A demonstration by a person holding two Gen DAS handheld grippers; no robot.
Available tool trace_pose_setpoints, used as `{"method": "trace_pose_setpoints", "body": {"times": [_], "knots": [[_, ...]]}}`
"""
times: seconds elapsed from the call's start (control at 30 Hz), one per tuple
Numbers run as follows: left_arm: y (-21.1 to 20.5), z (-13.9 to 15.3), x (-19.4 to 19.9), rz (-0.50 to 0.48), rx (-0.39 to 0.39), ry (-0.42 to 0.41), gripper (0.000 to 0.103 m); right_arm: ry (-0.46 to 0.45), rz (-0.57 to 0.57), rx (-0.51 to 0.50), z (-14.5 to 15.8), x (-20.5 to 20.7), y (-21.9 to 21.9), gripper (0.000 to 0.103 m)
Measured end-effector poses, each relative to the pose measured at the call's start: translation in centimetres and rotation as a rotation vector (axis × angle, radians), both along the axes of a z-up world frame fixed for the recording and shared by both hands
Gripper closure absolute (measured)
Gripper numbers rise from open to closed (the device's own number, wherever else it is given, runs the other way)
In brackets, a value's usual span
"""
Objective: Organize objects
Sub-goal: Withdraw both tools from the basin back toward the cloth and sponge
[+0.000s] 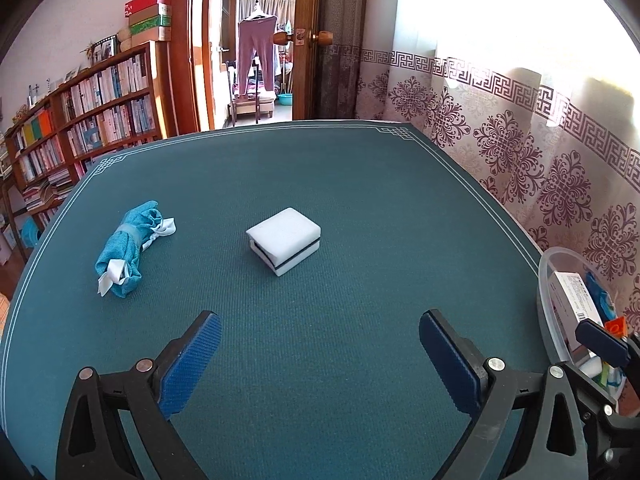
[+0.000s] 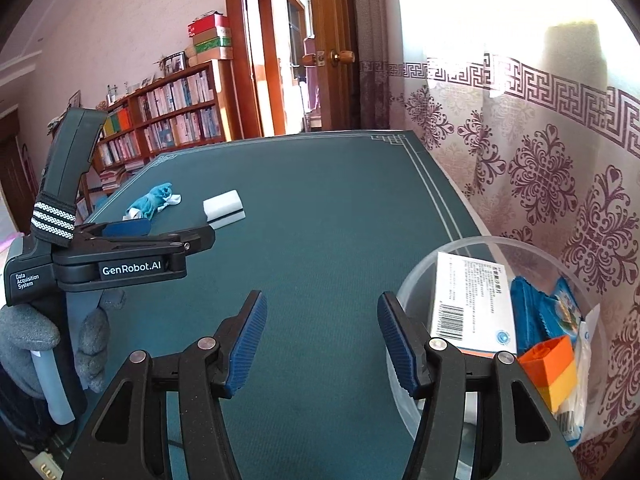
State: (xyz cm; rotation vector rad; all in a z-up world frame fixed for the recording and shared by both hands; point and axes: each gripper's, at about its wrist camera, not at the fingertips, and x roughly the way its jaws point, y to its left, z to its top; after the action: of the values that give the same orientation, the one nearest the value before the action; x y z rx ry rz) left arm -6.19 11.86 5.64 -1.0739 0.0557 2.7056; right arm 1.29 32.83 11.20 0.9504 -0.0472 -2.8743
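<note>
The left gripper (image 1: 320,354) is hovering low over the green tabletop (image 1: 360,200) with its jaws released and nothing between them. Ahead of it, near the middle of the tabletop, a white sponge block (image 1: 285,245) with a dark stripe along its side is lying flat, and well to the left of that block a rolled blue cloth (image 1: 126,254) with white tags is lying on its side, apart from it. The right gripper (image 2: 322,338) is also hanging over the tabletop with its jaws spread wide and holding nothing. Just beside its right finger, a clear plastic tub (image 2: 472,246) is sitting at the tabletop's right edge, next to the patterned curtain (image 2: 560,168). Inside the tub, a white box with a barcode (image 2: 470,306) is leaning tilted, with blue cloths (image 2: 528,312) behind it and an orange and yellow block (image 2: 554,372) in front of them.
</note>
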Motion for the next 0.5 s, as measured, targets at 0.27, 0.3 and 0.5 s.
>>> {"method": "trace_pose_setpoints", "body": {"times": [0.27,0.3,0.5], "knots": [[-3.0,-0.5,-1.0,0.052,-0.005,-0.008,0.002,-0.049,0.051,-0.028,-1.3,-3.2,-3.0,0.042],[-3.5,-0.6,-1.1,0.058,-0.004,-0.009,0.002,-0.054,0.055,-0.033,-1.4,-3.5,-3.3,0.041],[-7.1,-0.8,-2.8,0.139,0.008,-0.023,0.002,-0.073,0.081,-0.047,-1.9,-4.7,-4.9,0.041]]}}
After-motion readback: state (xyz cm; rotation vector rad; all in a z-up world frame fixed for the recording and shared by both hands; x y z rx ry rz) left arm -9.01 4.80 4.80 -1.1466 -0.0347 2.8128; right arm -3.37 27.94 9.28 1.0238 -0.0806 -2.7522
